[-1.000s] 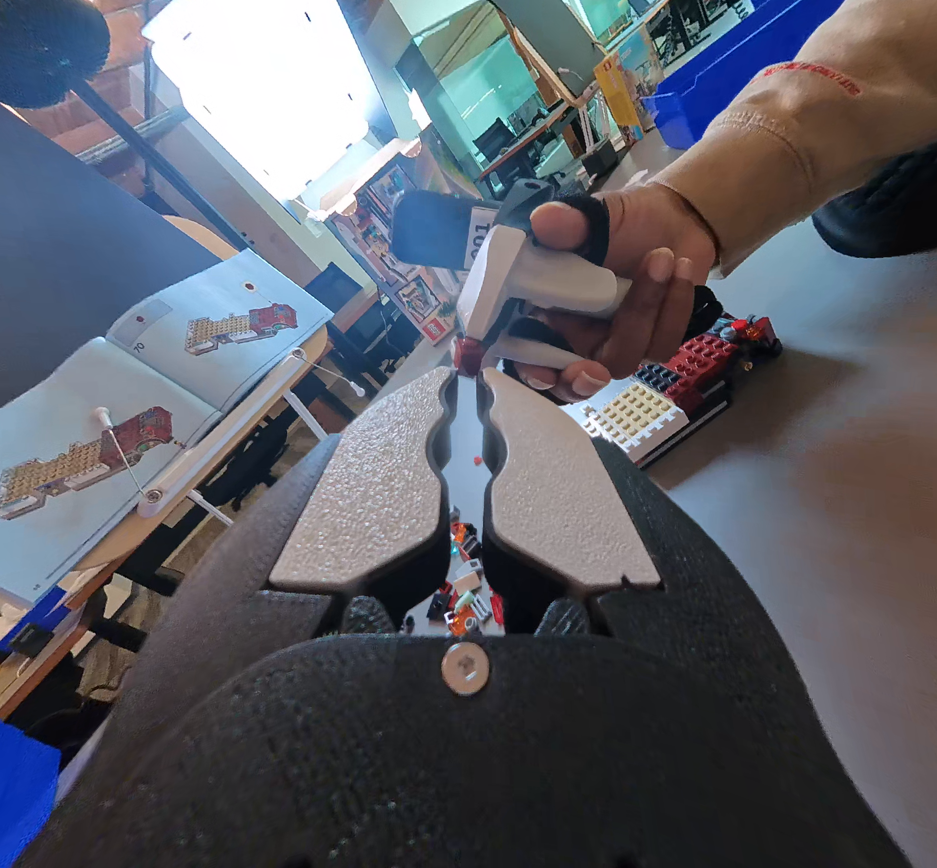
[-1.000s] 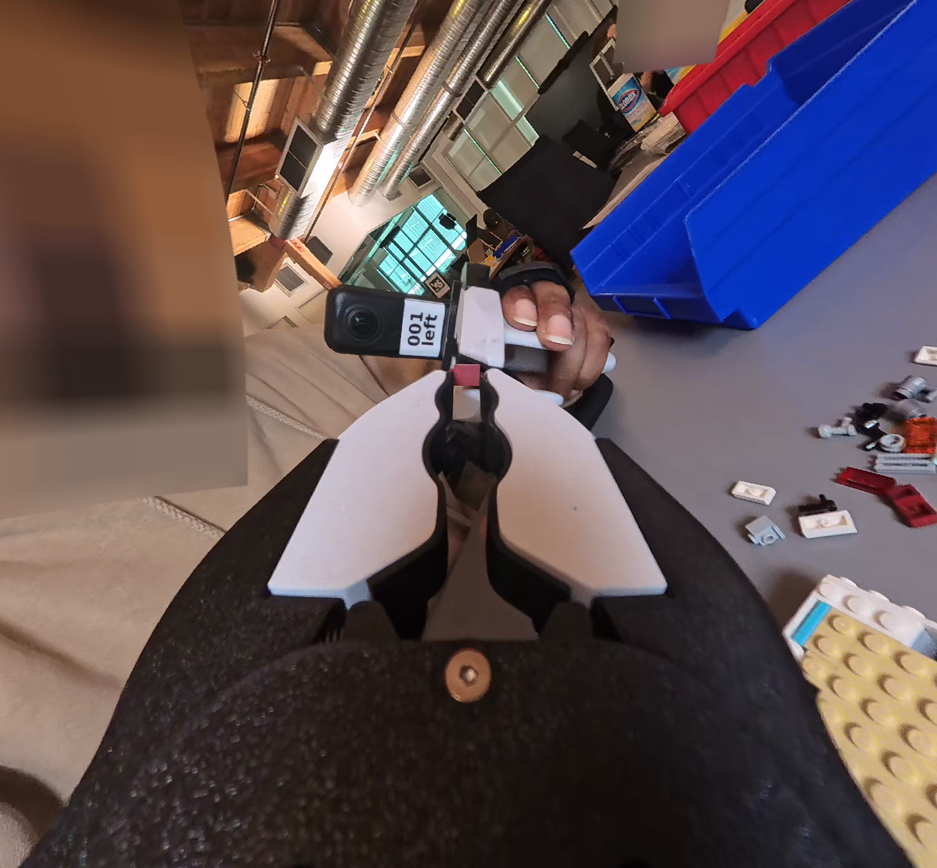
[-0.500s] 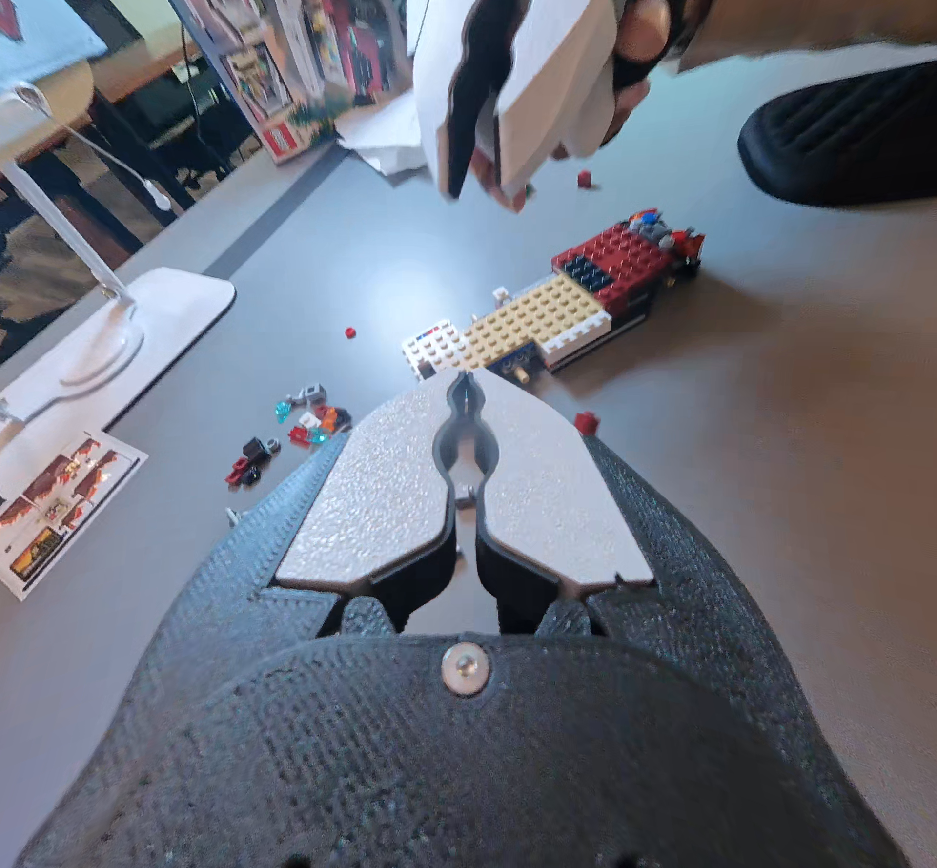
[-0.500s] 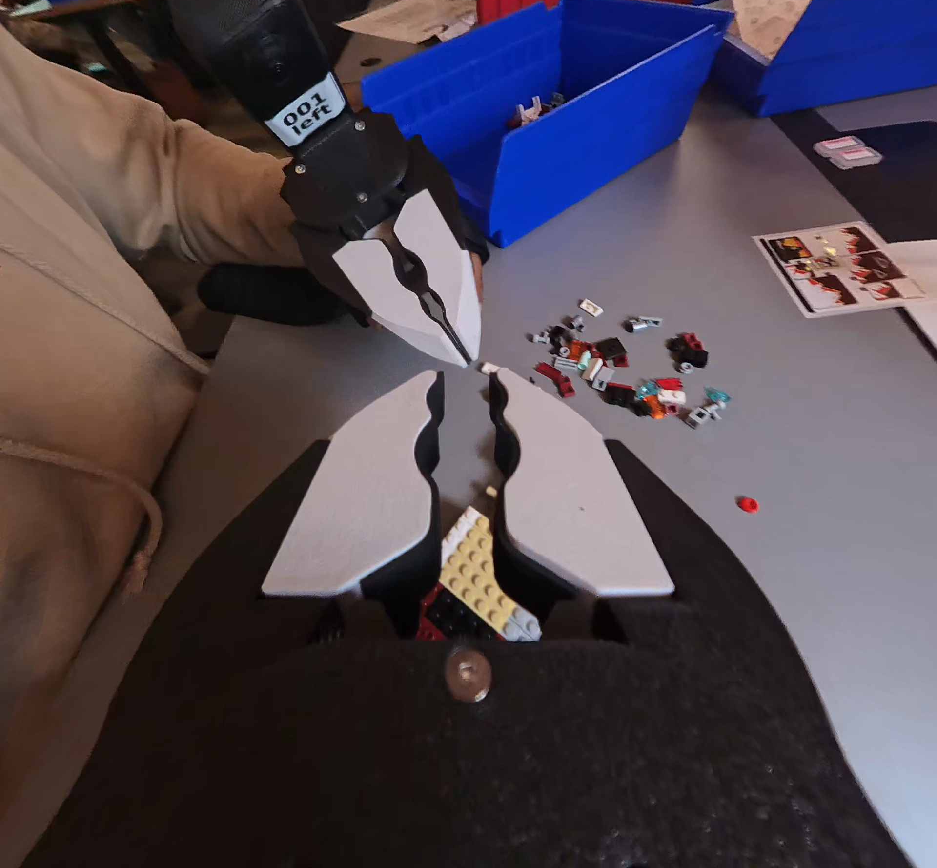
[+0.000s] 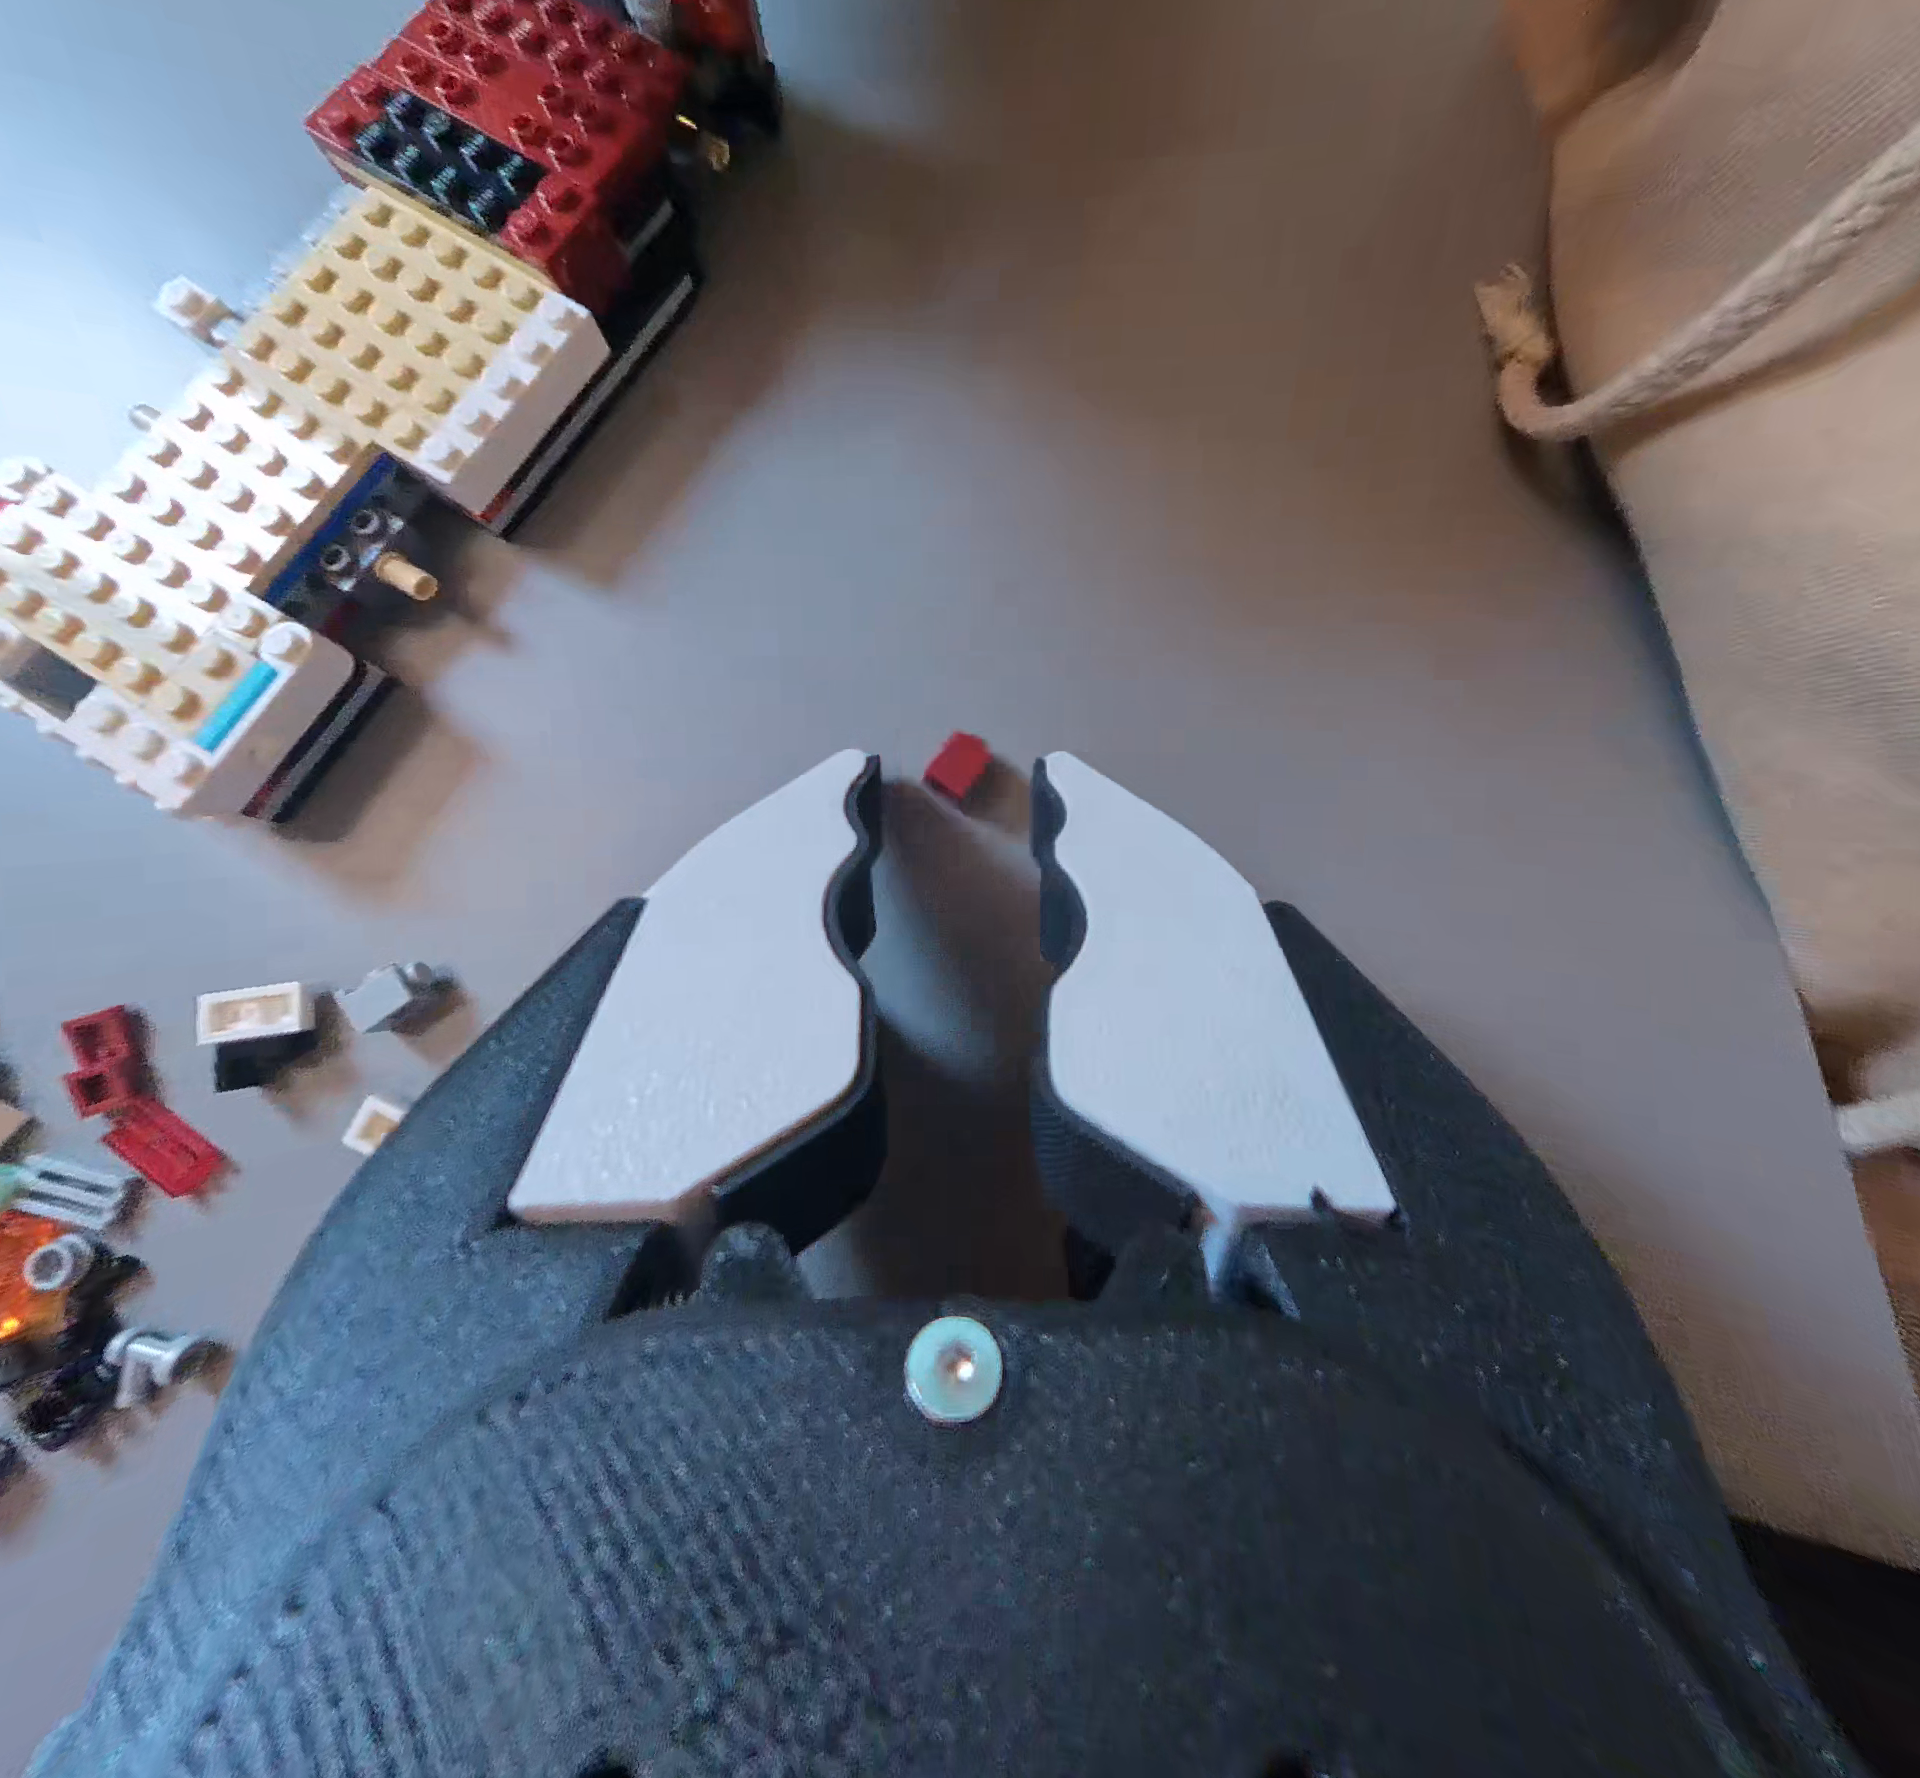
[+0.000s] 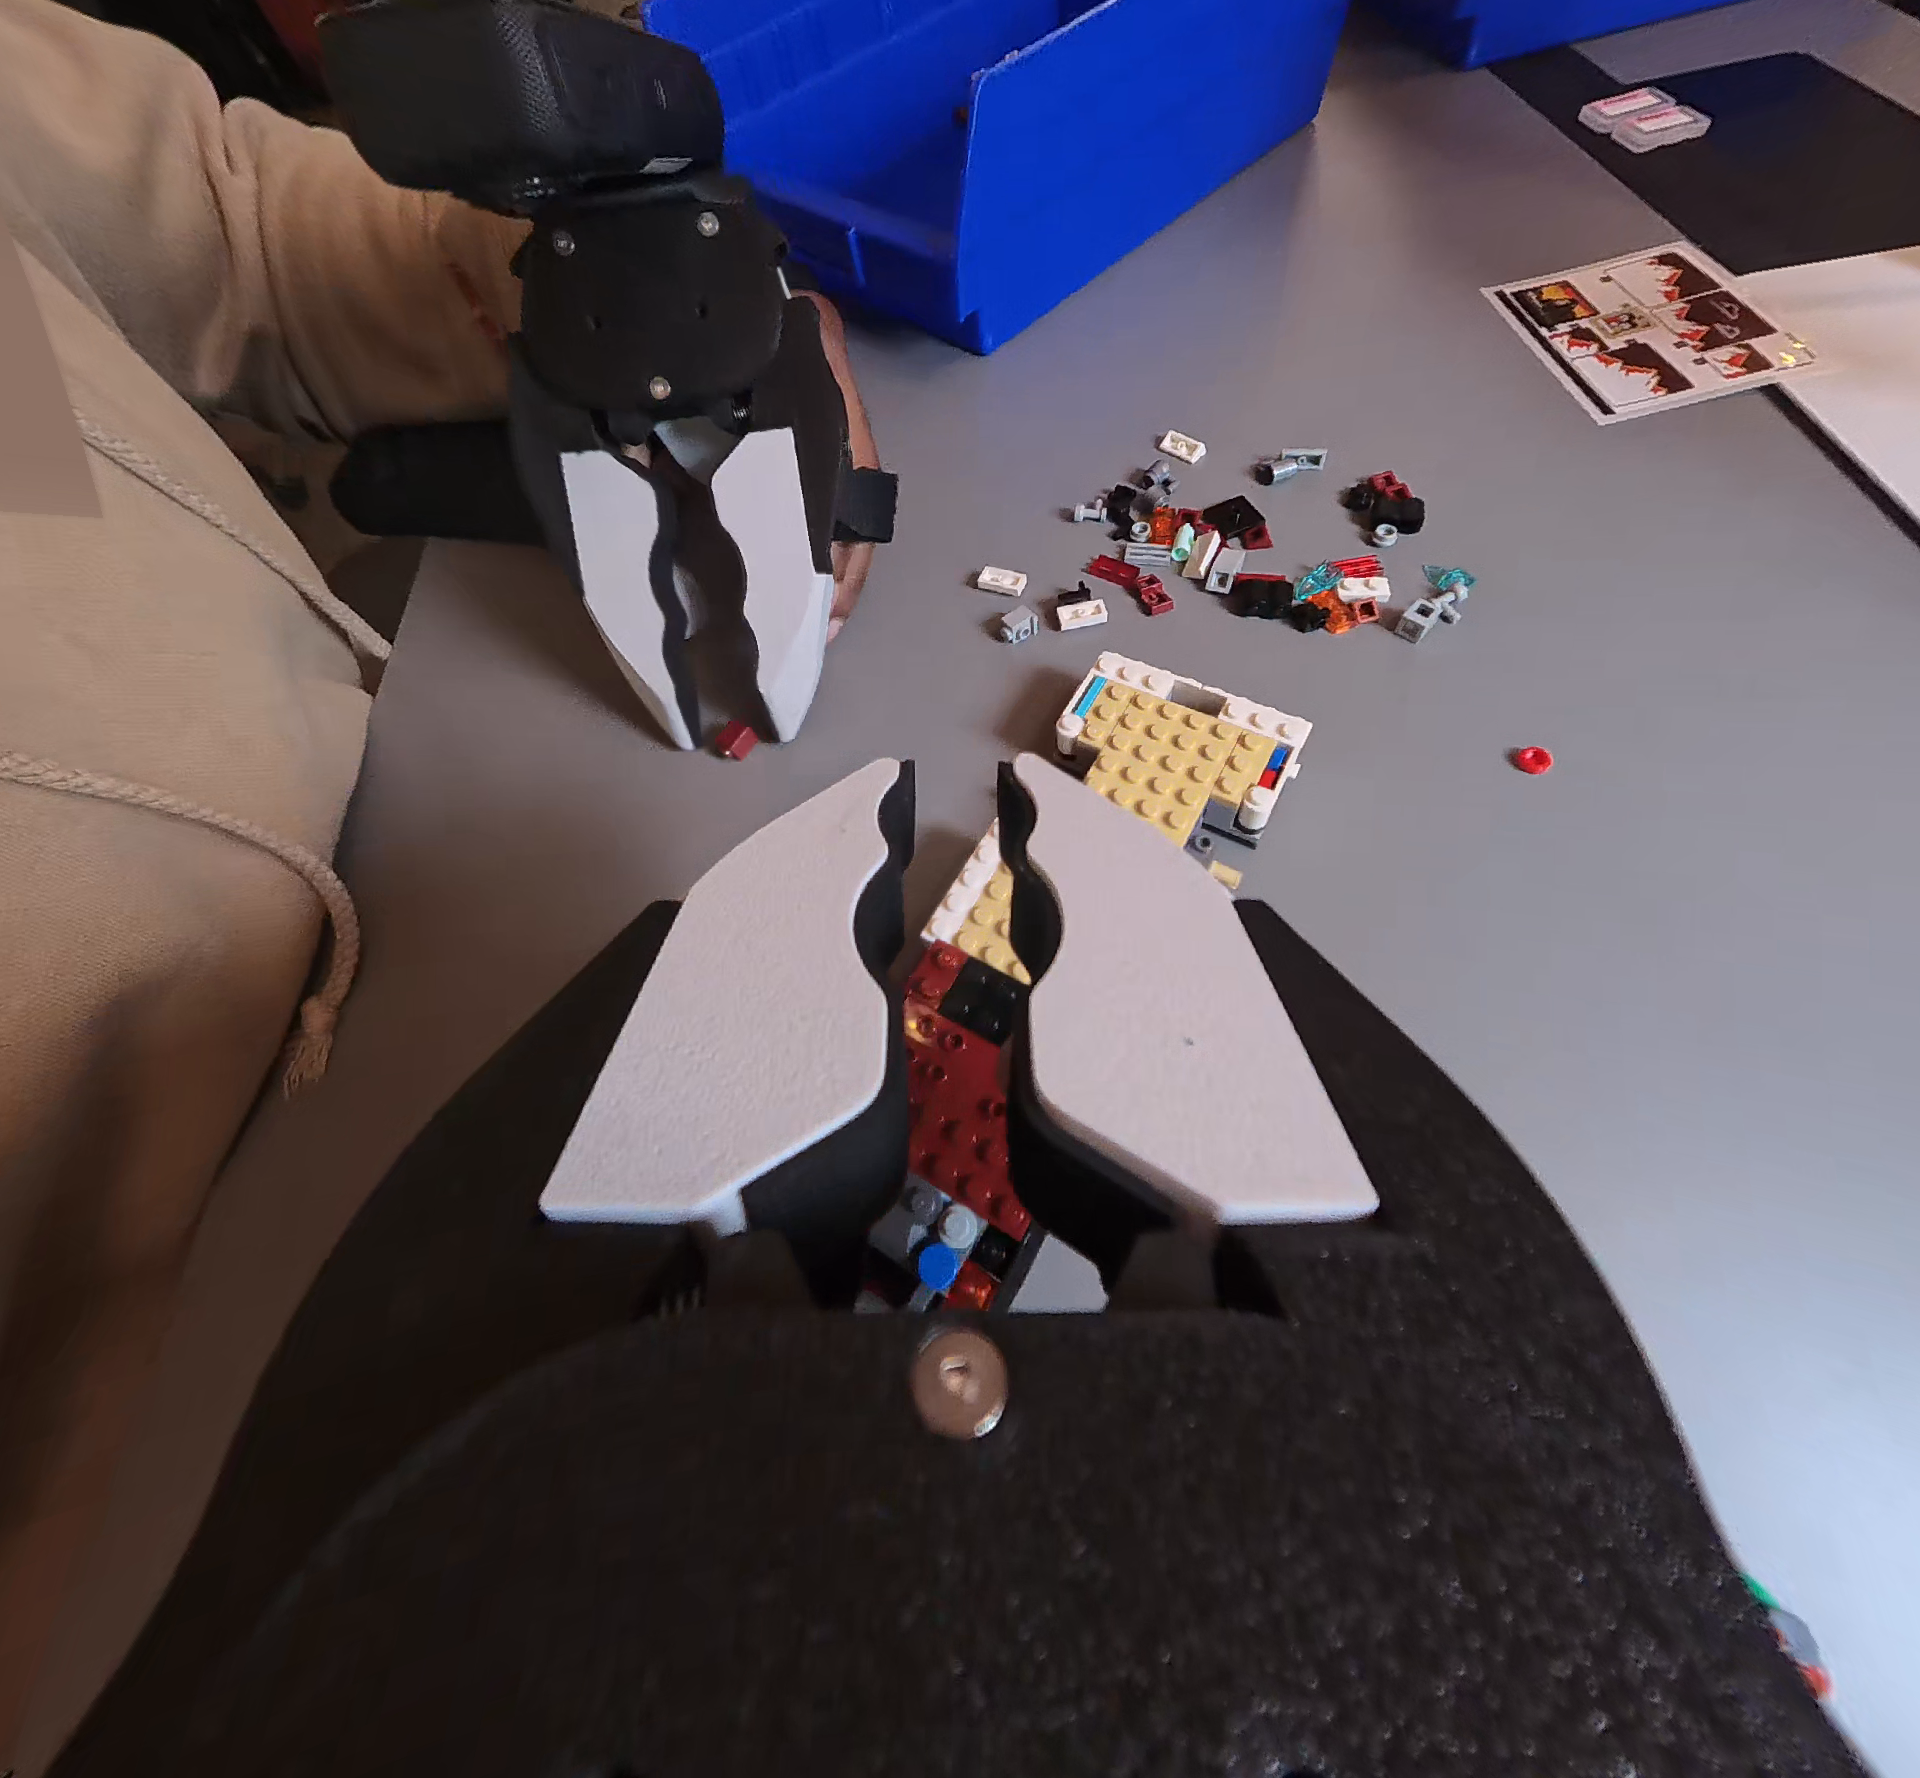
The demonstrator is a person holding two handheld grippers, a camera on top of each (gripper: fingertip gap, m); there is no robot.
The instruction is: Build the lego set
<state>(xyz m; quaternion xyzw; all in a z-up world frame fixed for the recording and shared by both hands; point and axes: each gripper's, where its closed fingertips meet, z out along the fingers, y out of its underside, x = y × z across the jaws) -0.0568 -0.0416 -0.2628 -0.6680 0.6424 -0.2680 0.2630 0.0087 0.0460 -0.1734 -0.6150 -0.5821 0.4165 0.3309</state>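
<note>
Two grippers over the grey bench. My left gripper has its fingers apart around a small red brick that lies loose on the bench, pads not touching it. My right gripper hovers, fingers apart, nothing held, above the brick-built model. Risk: a fingertip could nudge the brick and send it skidding on the smooth surface. Loose pieces, blue bins, a printed sheet beyond.

Left gripper astride red brick
</note>
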